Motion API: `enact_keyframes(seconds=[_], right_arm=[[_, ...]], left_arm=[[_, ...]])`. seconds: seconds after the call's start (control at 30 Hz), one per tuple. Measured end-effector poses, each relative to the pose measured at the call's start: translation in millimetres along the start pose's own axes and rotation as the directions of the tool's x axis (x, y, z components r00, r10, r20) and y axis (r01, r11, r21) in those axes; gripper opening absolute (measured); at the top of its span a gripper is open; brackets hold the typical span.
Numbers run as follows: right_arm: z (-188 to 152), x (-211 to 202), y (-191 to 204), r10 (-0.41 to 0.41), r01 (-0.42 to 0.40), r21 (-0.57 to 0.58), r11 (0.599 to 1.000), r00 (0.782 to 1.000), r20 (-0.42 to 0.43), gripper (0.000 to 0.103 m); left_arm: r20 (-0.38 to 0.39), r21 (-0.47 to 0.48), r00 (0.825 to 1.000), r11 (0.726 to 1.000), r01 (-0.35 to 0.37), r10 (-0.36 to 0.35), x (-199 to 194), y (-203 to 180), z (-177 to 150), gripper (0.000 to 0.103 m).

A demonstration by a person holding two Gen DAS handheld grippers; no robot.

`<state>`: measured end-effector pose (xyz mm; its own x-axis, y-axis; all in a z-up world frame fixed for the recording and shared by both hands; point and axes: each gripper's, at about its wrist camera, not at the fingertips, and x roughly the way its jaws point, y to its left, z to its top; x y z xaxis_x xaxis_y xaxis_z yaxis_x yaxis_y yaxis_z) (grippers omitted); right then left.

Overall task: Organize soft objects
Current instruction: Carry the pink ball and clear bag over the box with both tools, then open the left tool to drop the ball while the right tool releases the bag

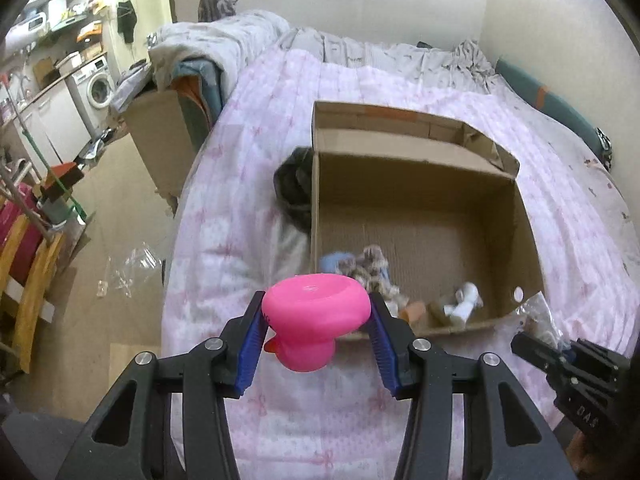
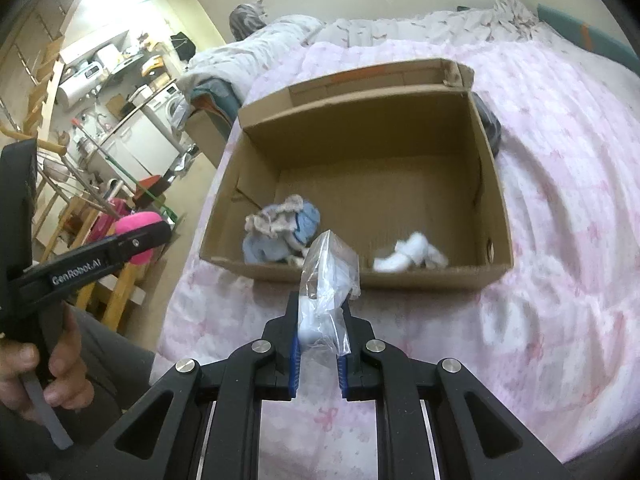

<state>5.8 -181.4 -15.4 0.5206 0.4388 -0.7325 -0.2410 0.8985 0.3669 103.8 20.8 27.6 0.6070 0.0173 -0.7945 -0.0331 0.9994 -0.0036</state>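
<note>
My left gripper (image 1: 316,312) is shut on a pink rubber duck (image 1: 316,312), held upside down above the pink quilt (image 1: 248,184), just short of the near wall of an open cardboard box (image 1: 424,216). My right gripper (image 2: 320,308) is shut on a clear plastic bag with something white inside (image 2: 326,280), in front of the same cardboard box (image 2: 492,200). Inside the box lie a blue and grey soft bundle (image 2: 280,228) and a white soft toy (image 2: 408,256). The left gripper with the pink duck (image 2: 138,240) shows at the left of the right wrist view, held by a hand (image 2: 44,364).
A dark object (image 1: 294,184) lies on the quilt against the box's outer side. Crumpled grey bedding (image 1: 224,36) piles at the bed's head, with a grey cat (image 1: 220,0) behind it. Left of the bed are bare floor (image 1: 120,240), wooden furniture (image 1: 28,288) and a washing machine (image 1: 100,84).
</note>
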Motion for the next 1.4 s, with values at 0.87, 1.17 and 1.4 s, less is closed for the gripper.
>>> enact_keyframes(seconds=[0.87,1.17,1.4], right_arm=[[53.2,55.1,-50.9,-0.042,0.042,0.059,0.997,0.999,0.003,0.016],[55.0,62.3,-54.1,-0.057,0.057,0.069,0.996,0.998,-0.011,0.016],[55.6,62.9,-52.2,-0.059,0.059,0.066,0.996,0.998,-0.008,0.016]], left_arm=[[-0.101,0.136,0.994,0.990,-0.038,0.052,97.6,-70.6,23.5,0.045],[-0.107,0.124,0.993,0.991,-0.041,0.055,105.9,-68.0,26.5,0.045],[-0.106,0.130,0.992,0.990,-0.048,0.062,109.4,-70.0,25.4,0.045]])
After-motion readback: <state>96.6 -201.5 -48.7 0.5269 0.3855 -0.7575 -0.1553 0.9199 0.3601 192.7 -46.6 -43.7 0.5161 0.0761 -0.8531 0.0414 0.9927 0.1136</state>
